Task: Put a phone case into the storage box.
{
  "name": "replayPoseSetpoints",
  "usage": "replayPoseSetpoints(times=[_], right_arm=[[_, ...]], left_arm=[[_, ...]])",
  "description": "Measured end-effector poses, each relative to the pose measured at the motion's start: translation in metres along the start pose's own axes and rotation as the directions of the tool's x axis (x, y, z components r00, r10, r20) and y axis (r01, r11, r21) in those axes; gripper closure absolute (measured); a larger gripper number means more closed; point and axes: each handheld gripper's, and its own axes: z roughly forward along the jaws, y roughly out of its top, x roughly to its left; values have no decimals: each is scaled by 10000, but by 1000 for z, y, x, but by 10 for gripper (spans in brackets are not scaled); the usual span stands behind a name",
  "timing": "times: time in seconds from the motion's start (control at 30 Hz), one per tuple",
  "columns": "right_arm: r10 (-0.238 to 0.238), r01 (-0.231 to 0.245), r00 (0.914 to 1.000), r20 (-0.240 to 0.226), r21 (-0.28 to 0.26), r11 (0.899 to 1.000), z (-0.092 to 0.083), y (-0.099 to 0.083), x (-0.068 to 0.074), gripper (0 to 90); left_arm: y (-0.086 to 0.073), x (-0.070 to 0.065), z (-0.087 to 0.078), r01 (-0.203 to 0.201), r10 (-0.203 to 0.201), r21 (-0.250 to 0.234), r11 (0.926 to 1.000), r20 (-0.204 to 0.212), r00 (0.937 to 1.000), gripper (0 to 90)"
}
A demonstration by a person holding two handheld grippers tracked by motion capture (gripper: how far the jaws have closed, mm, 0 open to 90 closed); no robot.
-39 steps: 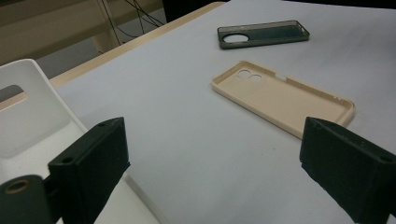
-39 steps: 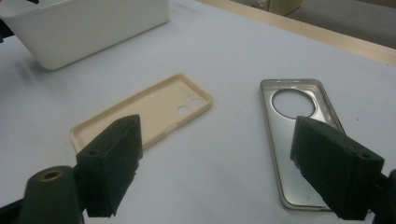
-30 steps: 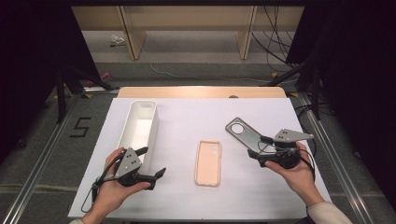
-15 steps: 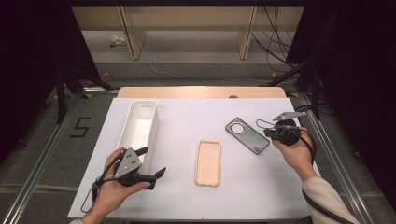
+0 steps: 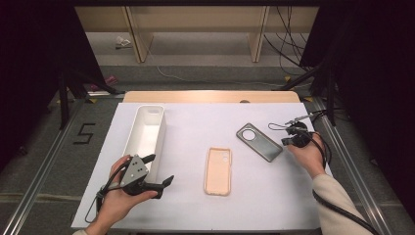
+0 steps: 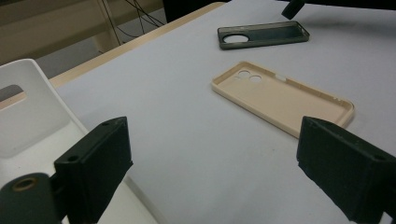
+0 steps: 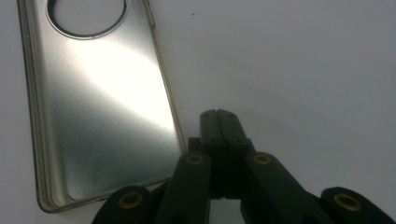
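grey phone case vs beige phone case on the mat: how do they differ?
Colour: the grey phone case is dark and glossy; the beige phone case is pale and matte. Camera cutout: the grey one has one large round hole, the beige one two small holes in a smaller opening. Pose: the grey one lies diagonally at the right, beside the shut right hand-held gripper; the beige one lies nearly straight at mid-mat. Shared: both lie flat, open side up, empty, unheld.
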Motion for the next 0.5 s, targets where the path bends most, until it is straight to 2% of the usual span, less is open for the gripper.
replayPoseSetpoints(times=[0.17,0.5], right_arm=[[52,-48,9999,-150,241,9997,5,-2,-2,900],[-402,424,9986,-329,689,9967,4,-1,7,900]], left_arm=[[0,0,0,-46,46,-23,10000,9,10000,98],[0,0,-1,-40,40,-53,10000,3,10000,98]])
